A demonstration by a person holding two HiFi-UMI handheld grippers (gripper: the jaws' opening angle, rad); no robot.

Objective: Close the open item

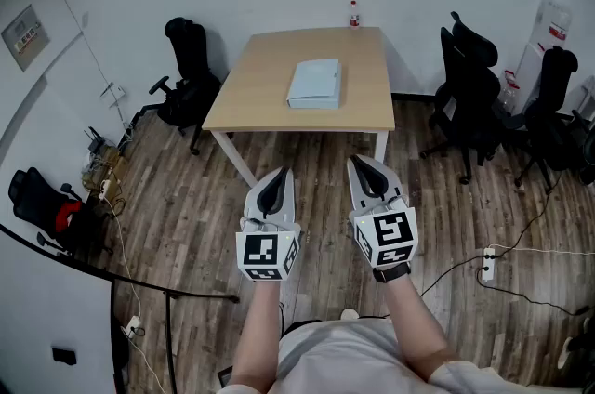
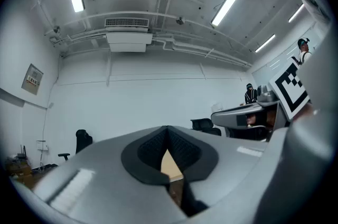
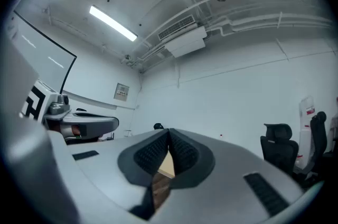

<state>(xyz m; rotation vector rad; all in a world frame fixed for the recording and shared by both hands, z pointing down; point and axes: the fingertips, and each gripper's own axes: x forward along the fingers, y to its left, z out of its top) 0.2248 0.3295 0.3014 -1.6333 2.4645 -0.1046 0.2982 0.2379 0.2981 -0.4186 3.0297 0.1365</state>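
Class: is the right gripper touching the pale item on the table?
Apart. The head view shows the right gripper over the floor, short of the table, where the item lies.

Light wood surface (image 1: 270, 76) on white legs, over a plank floor (image 1: 186, 225). Carries a pale, flat rectangular item (image 1: 314, 84) near the middle and a small red-capped bottle (image 1: 354, 14) upright at the far edge.

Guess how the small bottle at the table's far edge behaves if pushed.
The bottle stands upright and narrow, so it likely tips easily, then rolls. It sits at the far edge of the table, so a nudge might send it off.
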